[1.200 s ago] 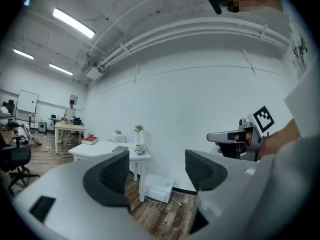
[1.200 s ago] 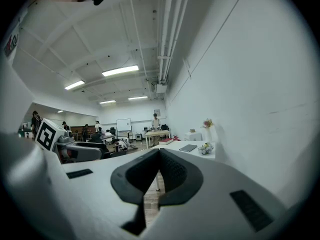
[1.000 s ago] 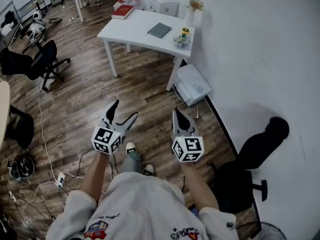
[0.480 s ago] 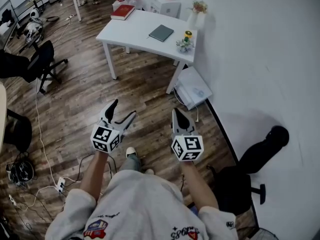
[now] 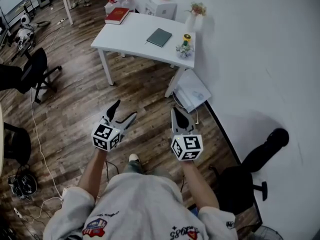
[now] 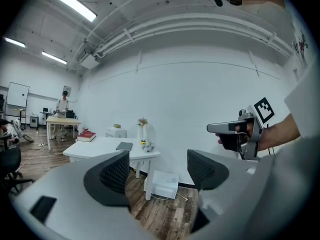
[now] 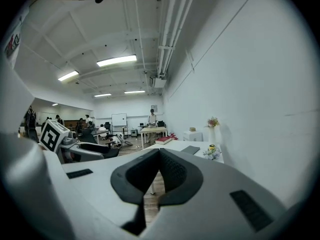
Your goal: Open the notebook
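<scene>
A dark closed notebook lies flat on a white table far ahead of me, beside a small potted flower. The notebook also shows small in the left gripper view and in the right gripper view. I hold both grippers at waist height over the wooden floor, well short of the table. My left gripper is open with nothing between its jaws. My right gripper is shut and empty, its jaws meeting.
A red book lies at the table's far end and a flower vase stands by the wall. A white box lies on the floor by the table's leg. Office chairs and floor cables flank me.
The view has shifted as I step forward; the table has slid slightly left in the head view. Both grippers keep their pose and state.
</scene>
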`<action>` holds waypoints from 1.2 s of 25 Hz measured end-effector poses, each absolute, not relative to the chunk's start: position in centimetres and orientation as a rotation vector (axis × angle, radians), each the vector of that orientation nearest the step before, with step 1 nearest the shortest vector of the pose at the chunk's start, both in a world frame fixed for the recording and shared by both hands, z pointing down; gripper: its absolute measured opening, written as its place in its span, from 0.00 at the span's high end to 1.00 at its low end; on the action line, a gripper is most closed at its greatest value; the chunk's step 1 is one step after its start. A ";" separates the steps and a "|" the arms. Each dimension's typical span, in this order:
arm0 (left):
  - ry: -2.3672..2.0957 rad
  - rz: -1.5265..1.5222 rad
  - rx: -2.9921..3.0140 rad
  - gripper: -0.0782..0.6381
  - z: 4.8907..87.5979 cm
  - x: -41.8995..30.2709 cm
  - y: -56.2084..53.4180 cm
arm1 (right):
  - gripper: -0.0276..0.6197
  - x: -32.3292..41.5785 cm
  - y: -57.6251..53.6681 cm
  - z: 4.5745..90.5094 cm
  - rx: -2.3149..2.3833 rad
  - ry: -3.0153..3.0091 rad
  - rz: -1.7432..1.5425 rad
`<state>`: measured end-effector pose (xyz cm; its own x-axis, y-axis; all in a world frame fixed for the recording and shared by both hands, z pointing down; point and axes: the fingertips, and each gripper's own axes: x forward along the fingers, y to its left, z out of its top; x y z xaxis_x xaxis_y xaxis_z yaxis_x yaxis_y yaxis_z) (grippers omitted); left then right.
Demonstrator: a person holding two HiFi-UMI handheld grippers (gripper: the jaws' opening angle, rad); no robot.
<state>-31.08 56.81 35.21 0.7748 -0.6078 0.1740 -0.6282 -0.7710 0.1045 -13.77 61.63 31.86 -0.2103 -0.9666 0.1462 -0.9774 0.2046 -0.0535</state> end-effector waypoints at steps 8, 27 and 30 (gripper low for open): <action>-0.931 0.196 2.837 0.40 35.6 -31.8 52.4 | 0.97 -15.1 57.4 32.5 1.939 -2.351 0.204; -1.006 0.237 2.816 0.41 36.6 -25.2 33.8 | 0.97 -8.8 37.7 35.0 1.890 -2.413 0.256; -1.010 0.227 2.823 0.41 35.5 -22.5 30.2 | 0.97 -5.9 33.8 33.9 1.893 -2.415 0.250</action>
